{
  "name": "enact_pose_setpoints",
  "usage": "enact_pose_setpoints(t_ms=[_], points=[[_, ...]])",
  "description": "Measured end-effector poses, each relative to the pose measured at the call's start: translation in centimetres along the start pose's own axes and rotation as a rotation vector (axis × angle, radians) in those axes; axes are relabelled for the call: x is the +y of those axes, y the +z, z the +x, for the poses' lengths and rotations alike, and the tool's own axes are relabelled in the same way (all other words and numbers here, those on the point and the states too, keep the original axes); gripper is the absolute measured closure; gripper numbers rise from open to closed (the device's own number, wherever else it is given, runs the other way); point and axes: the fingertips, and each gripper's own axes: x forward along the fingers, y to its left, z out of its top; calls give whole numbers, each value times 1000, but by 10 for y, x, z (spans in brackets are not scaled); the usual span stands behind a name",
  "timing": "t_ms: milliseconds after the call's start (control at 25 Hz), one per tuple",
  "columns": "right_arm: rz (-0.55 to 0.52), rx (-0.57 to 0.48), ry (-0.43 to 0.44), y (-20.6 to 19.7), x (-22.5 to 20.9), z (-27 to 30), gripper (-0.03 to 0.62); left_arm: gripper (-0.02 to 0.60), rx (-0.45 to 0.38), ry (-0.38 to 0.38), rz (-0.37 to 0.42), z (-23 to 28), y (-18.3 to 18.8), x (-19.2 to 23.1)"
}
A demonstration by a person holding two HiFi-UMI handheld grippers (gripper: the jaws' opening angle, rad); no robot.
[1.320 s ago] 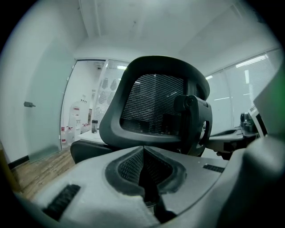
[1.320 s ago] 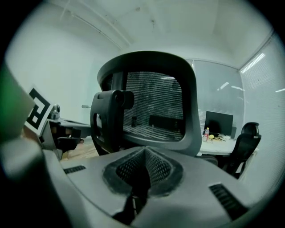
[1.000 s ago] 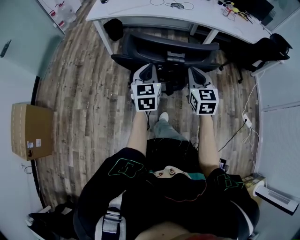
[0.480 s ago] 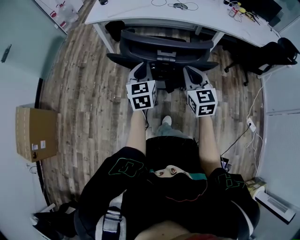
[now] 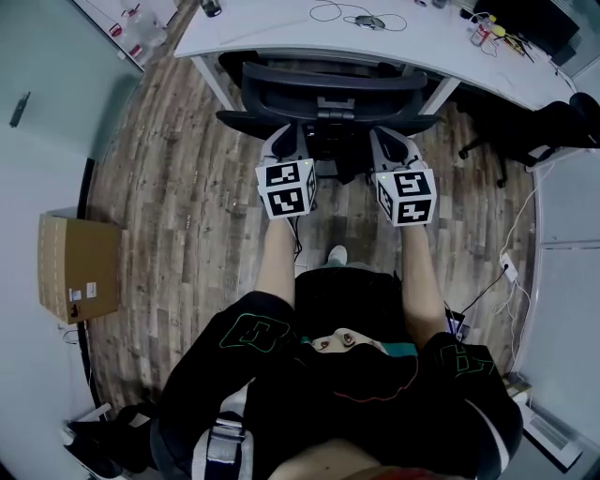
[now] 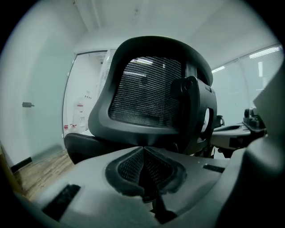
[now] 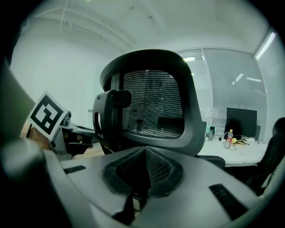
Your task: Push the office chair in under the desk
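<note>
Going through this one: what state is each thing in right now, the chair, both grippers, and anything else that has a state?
office chair, upright, backrest toward the person, just short of the desk edge.
left gripper, shut, nothing between its jaws.
right gripper, shut, nothing between its jaws.
cardboard box, closed, on the floor.
bottle, upright on the desk.

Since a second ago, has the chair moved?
Yes. The chair has rolled forward, away from the person, nearly closing the gap to the desk edge.
</note>
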Motion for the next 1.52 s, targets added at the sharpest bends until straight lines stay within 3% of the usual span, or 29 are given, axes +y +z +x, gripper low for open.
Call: enact_pose_setpoints(t_ms=[280,840,1240,1520], points=[[-9,5,30,8,-25,34,589,572,29,32,18,36,7,5],[23,-42,76,27,-47,79,589,573,-25,142,21,60,40,41],[31,-85,106,40,-50,112,589,572,-71,137,7,86,51,66],[21,-62,41,44,-59,145,589,574,-57,90,12,117,54,75]])
